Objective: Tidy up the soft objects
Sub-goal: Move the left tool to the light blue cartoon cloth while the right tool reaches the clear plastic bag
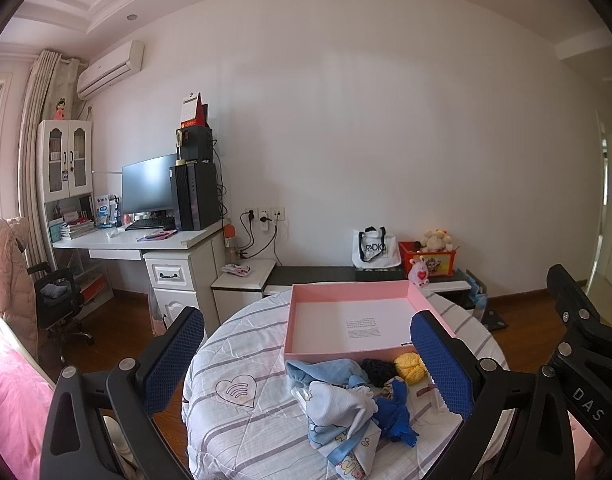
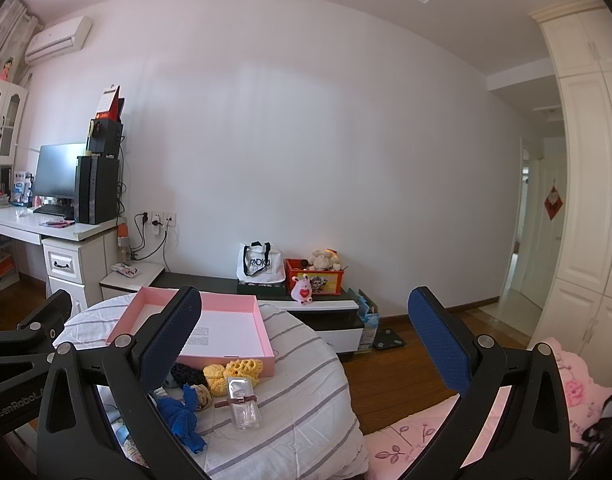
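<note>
Both tools are held wide open above a round surface covered with a striped quilt (image 1: 234,364), and nothing is gripped by either. The left tool (image 1: 308,360) is spread so that the heap of soft things is framed between its blue pads. Just ahead of it, a shallow pink box (image 1: 348,294) is seen, with only a printed sheet lying on its white floor. Against the box's near wall, a black knitted piece (image 1: 380,370) and a yellow crocheted piece (image 1: 410,366) are laid side by side, close to the right pad. Nearer the tool, a light blue cloth (image 1: 326,372), a printed white garment (image 1: 338,416) and a dark blue knitted item (image 1: 396,416) are piled together. The right tool (image 2: 306,354) is held to the right of the heap, so that the yellow pieces (image 2: 234,372) and a clear plastic packet (image 2: 244,404) lie by its left pad.
</note>
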`<state>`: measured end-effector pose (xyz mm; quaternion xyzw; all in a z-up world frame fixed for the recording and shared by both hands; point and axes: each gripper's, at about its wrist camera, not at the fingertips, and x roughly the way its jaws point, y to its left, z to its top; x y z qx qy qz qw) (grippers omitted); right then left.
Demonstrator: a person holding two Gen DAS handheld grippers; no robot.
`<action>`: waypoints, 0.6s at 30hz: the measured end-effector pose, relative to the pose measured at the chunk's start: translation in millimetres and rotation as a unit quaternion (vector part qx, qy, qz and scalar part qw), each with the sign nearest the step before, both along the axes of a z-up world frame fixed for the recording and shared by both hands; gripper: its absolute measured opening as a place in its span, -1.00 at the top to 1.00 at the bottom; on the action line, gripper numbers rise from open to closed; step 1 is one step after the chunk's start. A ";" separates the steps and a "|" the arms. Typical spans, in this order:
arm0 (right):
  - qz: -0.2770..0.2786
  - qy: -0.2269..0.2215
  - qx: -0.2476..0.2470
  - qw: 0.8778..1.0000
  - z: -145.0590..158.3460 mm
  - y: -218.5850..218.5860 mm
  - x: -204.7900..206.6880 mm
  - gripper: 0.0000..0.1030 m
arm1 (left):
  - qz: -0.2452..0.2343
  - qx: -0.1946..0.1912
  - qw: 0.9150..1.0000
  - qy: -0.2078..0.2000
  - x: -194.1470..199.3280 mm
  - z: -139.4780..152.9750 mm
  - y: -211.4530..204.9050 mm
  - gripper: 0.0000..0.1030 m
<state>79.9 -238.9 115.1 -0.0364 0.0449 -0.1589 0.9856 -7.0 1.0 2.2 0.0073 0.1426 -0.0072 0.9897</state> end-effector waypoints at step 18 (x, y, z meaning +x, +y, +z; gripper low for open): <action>0.012 0.051 -0.006 0.999 -20.8 -5.6 33.4 -1.00 | -0.003 0.004 0.999 0.044 20.1 -10.1 4.8 -0.98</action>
